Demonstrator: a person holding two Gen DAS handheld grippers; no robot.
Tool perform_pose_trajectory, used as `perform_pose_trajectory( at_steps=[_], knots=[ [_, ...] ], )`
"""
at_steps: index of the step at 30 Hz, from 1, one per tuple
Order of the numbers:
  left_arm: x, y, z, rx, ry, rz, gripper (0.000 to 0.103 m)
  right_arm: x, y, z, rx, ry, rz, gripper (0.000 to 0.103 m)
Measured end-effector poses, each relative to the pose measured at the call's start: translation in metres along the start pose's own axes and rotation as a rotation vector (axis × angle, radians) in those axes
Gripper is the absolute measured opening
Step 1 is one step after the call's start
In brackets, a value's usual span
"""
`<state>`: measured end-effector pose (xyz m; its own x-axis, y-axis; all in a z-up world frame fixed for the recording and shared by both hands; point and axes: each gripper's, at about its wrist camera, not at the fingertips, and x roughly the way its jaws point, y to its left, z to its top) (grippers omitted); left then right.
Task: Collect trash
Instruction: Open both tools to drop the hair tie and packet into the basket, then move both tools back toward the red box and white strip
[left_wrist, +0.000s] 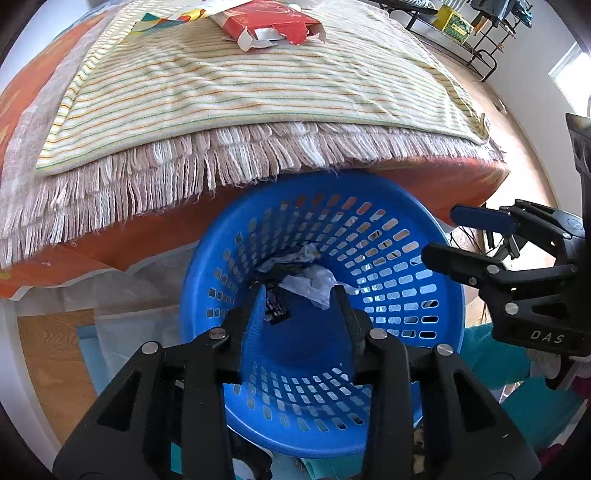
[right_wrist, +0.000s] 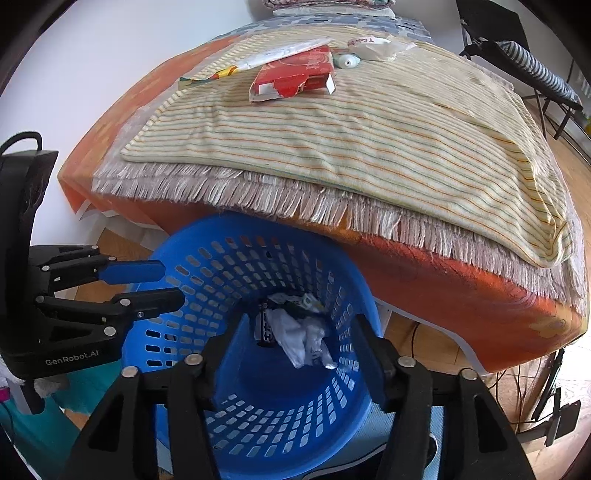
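- Both claws, left gripper (left_wrist: 301, 295) and right gripper (right_wrist: 295, 332), gape wide and empty above the blue basket (right_wrist: 207, 236).
- Torn red carton (right_wrist: 295, 79), upper centre on the striped blanket (right_wrist: 369, 140): likely light, crushable; best pinched at a stiff edge.

orange-covered bed (right_wrist: 461, 295) carries a fringed blanket (right_wrist: 295, 203), then a striped cloth (right_wrist: 369, 129) bearing a torn red box (right_wrist: 295, 75).

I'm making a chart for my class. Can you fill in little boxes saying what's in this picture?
bin: blue basket beside the bed
inside bin: crumpled white paper, dark wrapper
still on the bed: torn red box, long wrapper, white packet
bed cover: striped blanket
left gripper: open, empty, over bin
right gripper: open, empty, over bin
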<state>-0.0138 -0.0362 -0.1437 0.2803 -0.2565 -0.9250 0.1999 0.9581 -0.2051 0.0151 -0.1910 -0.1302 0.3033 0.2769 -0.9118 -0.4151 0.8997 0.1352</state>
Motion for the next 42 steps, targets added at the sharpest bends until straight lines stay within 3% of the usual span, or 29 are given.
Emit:
perform_pose_trajectory(
  at_steps=[5,11,16,21,23,37,40,42],
  knots=[
    [0.004,0.0,-0.001,-0.005,0.001,0.003,0.043,-0.001,-0.002,0.002,0.008,-0.002,-0.003,0.065],
    [-0.002,0.005,0.004,-0.018,-0.012,0.007,0.043,-0.003,-0.003,0.003,0.015,-0.011,-0.009,0.069],
    [-0.011,0.009,0.01,-0.03,-0.044,0.014,0.043,-0.005,-0.007,0.006,0.033,-0.026,-0.018,0.079],
    [-0.023,0.01,0.021,-0.038,-0.085,0.016,0.043,-0.007,-0.01,0.011,0.047,-0.033,-0.025,0.08],
    [-0.028,0.01,0.026,-0.039,-0.106,0.017,0.043,-0.007,-0.01,0.013,0.049,-0.037,-0.025,0.086],
    [-0.07,0.014,0.093,-0.036,-0.251,0.04,0.043,-0.022,-0.018,0.042,0.062,-0.125,-0.027,0.09],
    [-0.076,0.015,0.109,-0.02,-0.269,0.046,0.055,-0.026,-0.023,0.054,0.077,-0.146,-0.024,0.09],
    [-0.079,0.017,0.121,-0.008,-0.285,0.067,0.055,-0.028,-0.028,0.063,0.089,-0.16,-0.019,0.09]
  ],
)
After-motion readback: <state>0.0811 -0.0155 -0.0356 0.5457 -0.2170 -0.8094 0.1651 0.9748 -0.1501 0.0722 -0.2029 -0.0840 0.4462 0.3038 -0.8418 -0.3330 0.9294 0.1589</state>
